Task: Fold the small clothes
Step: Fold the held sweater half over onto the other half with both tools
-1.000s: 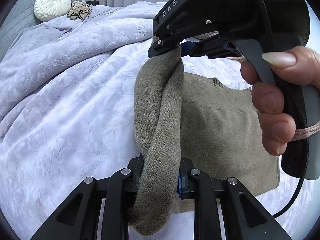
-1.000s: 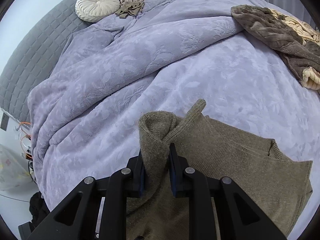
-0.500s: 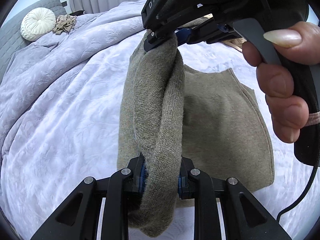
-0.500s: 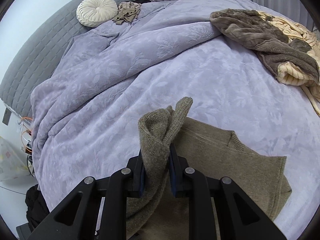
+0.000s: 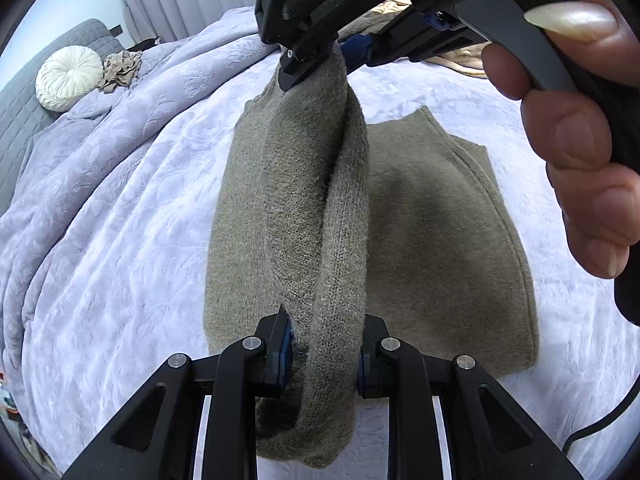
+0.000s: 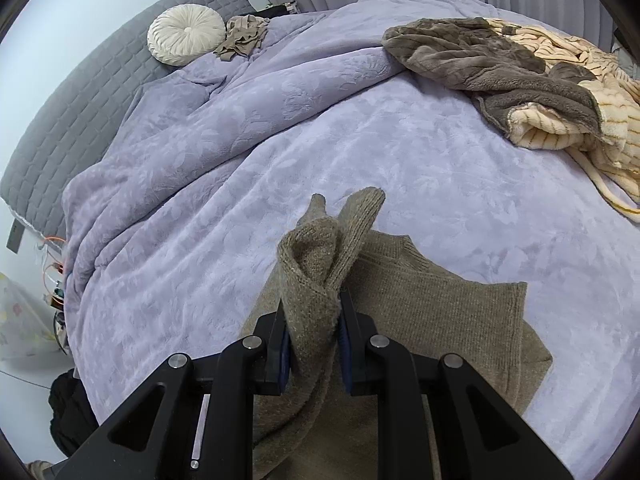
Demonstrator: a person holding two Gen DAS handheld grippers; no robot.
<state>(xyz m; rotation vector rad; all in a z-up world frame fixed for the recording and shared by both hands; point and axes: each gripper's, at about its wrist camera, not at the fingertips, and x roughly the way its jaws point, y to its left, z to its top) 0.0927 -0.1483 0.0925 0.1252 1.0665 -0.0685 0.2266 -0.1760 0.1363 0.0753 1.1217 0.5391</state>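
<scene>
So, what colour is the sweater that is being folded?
Olive-brown knit sweater, plain; the left wrist view shows it best.

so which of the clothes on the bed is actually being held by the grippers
The olive knit sweater: both the left gripper and right gripper pinch it. The brown-and-cream pile and the beige garment by the cushion lie untouched.

A lilac bedspread point(image 6: 280, 128) covers the bed. At the far left, a round cream cushion point(image 6: 186, 34) leans against the grey headboard point(image 6: 80, 92), touching what may be crumpled beige cloth point(image 6: 242, 38).
</scene>
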